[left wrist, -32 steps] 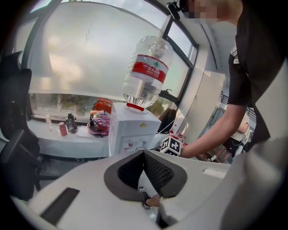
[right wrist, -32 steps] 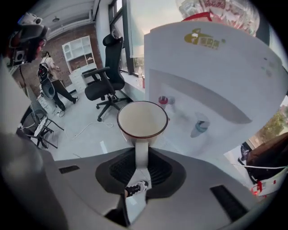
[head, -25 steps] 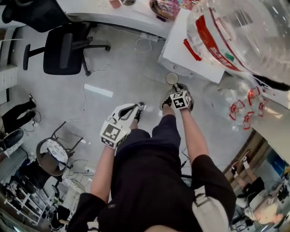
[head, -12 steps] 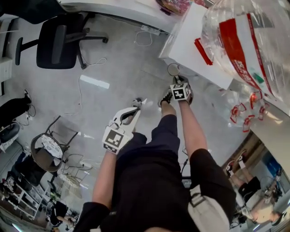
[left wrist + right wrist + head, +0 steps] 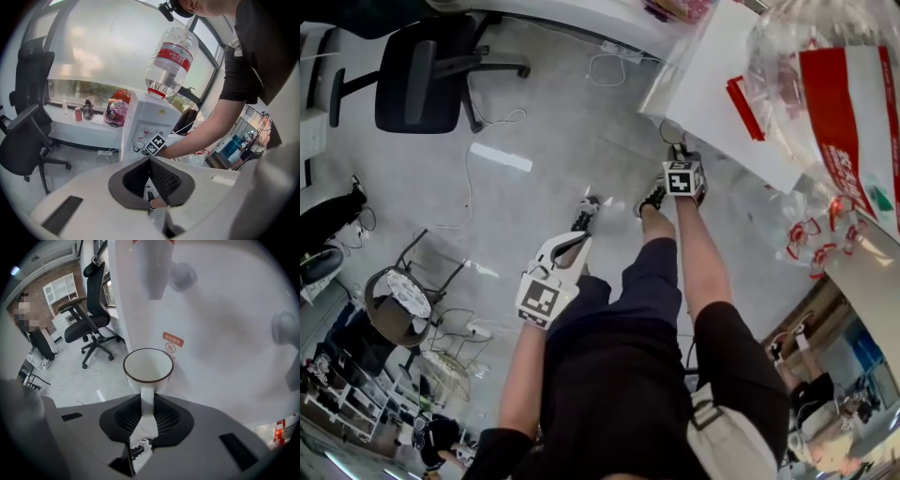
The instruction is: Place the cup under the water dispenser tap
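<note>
A white cup point(image 5: 148, 367) with a dark rim is empty and upright, and my right gripper point(image 5: 147, 401) is shut on its handle. It hangs close to the white front of the water dispenser point(image 5: 220, 324), below a tap spout point(image 5: 152, 273). In the head view the right gripper point(image 5: 677, 155) reaches to the dispenser point(image 5: 722, 94), and the cup's rim is barely visible. The left gripper view shows the cup point(image 5: 138, 146) before the dispenser point(image 5: 157, 117). My left gripper point(image 5: 150, 161) is shut with nothing in it and is held low by the left thigh point(image 5: 579, 242).
A large water bottle point(image 5: 839, 84) stands upside down on the dispenser. A black office chair point(image 5: 422, 80) and a loose cable point(image 5: 473, 178) are on the floor to the left. A desk point(image 5: 79, 129) with bottles and a bag stands beside the dispenser. The person's legs are below both grippers.
Both grippers have sunk. The right one has carried the cup lower and closer to the dispenser's front. The left one has dropped toward the thigh.
</note>
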Demonstrator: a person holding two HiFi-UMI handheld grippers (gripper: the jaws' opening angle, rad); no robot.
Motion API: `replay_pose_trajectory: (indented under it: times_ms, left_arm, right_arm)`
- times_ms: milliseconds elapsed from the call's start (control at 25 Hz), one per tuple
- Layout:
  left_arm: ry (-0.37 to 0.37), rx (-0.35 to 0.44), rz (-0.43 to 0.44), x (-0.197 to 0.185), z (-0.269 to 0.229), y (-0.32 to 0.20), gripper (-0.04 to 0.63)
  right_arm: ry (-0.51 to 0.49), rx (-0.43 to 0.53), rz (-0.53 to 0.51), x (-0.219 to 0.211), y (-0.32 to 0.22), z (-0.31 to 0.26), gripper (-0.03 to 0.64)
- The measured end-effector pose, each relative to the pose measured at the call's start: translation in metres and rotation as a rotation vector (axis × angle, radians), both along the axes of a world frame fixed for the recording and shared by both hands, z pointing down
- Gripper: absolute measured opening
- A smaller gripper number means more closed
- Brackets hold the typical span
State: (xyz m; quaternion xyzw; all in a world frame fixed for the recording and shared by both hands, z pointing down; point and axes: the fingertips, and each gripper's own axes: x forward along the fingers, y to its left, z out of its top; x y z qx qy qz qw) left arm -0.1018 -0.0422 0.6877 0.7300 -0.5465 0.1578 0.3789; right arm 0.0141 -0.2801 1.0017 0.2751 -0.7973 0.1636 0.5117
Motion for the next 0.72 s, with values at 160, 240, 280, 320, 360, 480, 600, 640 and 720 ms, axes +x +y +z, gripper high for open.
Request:
replay_pose_trajectory:
  times_ms: [160,240,280,320,360,480,600,640,720]
  left_arm:
    - [-0.014,0.015,0.024,0.005,0.002,0.001,0.000]
    - [-0.012,0.027,0.026,0.006,0.001,-0.002,-0.002]
    - [-0.014,0.037,0.029,0.007,0.000,-0.005,-0.002]
    - [-0.013,0.043,0.031,0.008,-0.001,-0.007,0.000]
    - [-0.007,0.038,0.028,0.009,-0.001,-0.007,-0.002]
    - [0.013,0.021,0.019,0.012,0.000,-0.007,-0.001]
    - [0.019,0.032,0.015,0.014,0.000,-0.010,-0.001]
    - [0.023,0.032,0.014,0.015,0.000,-0.010,0.000]
    - [0.038,0.015,0.009,0.018,0.001,-0.009,-0.001]
  right_arm:
    - [0.036,0.006,-0.032,0.003,0.002,0.004,0.054]
    - [0.041,-0.001,-0.032,0.004,0.004,0.007,0.057]
    - [0.042,-0.007,-0.031,0.004,0.004,0.009,0.058]
    - [0.044,-0.010,-0.034,0.004,0.004,0.010,0.060]
    - [0.047,-0.012,-0.040,0.004,0.003,0.010,0.058]
    - [0.086,-0.029,-0.052,0.009,0.001,0.012,0.061]
    - [0.116,-0.049,-0.049,0.015,0.001,0.015,0.082]
    - [0.115,-0.050,-0.051,0.015,0.002,0.015,0.084]
    - [0.113,-0.048,-0.059,0.015,0.002,0.015,0.084]
